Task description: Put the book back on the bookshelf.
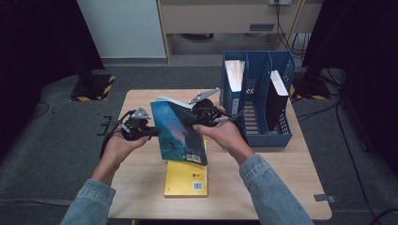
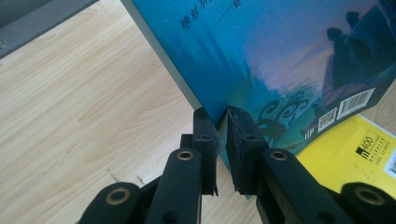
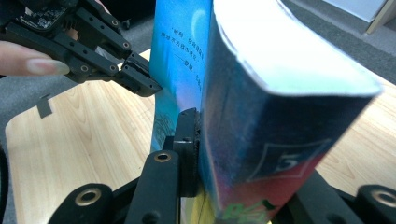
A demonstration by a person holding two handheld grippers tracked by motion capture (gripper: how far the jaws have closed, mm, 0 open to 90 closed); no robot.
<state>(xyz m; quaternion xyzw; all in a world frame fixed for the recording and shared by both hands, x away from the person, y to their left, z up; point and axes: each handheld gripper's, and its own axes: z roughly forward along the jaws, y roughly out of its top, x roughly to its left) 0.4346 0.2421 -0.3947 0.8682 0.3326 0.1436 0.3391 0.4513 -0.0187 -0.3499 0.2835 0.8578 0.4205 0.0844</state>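
High view, and nearest the person lies a flat yellow paperback book (image 1: 186, 177) on the pale wooden table (image 1: 291, 178), bare of any grip. Just above it a thick teal-covered paperback book (image 1: 180, 131) hangs tilted in the air, its long axis running from far-left to near-right, its near corner over the yellow one. The left gripper (image 1: 149, 133) comes in from the left and pinches the cover's left edge; in the left gripper view its jaws are pressed together on that thin edge (image 2: 219, 122). The right gripper (image 1: 199, 123) bites from the right side, jaws clamped across the thick block of pages, seen close in the right gripper view (image 3: 198, 140). So the book sits between both claws, each touching it. Farther right stands a blue plastic slotted file rack (image 1: 263, 136), closer to the right hand; I'd judge the book must stand upright to slot in.
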